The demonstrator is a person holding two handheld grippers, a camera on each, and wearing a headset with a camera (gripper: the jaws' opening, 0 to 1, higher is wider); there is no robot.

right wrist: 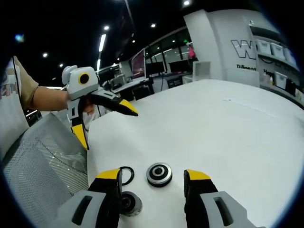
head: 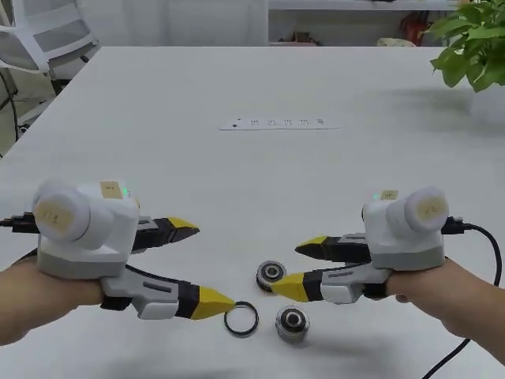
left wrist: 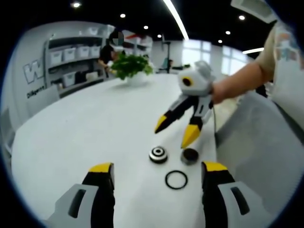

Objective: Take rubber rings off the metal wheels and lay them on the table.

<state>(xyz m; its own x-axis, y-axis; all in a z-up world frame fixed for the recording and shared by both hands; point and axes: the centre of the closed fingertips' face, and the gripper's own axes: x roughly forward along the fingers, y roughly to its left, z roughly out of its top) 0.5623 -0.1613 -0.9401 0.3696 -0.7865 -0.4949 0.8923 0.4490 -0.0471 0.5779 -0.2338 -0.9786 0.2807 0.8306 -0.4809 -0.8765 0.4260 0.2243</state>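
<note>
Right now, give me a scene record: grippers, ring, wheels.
left gripper: open, empty, above the table
right gripper: open, empty, tips over the wheels
ring: loose, flat on the table, by the left gripper's lower tip
far wheel: flat on the table, dark band at its rim, ring seemingly on
near wheel: on the table, right of the ring; ring on or off: cannot tell
</note>
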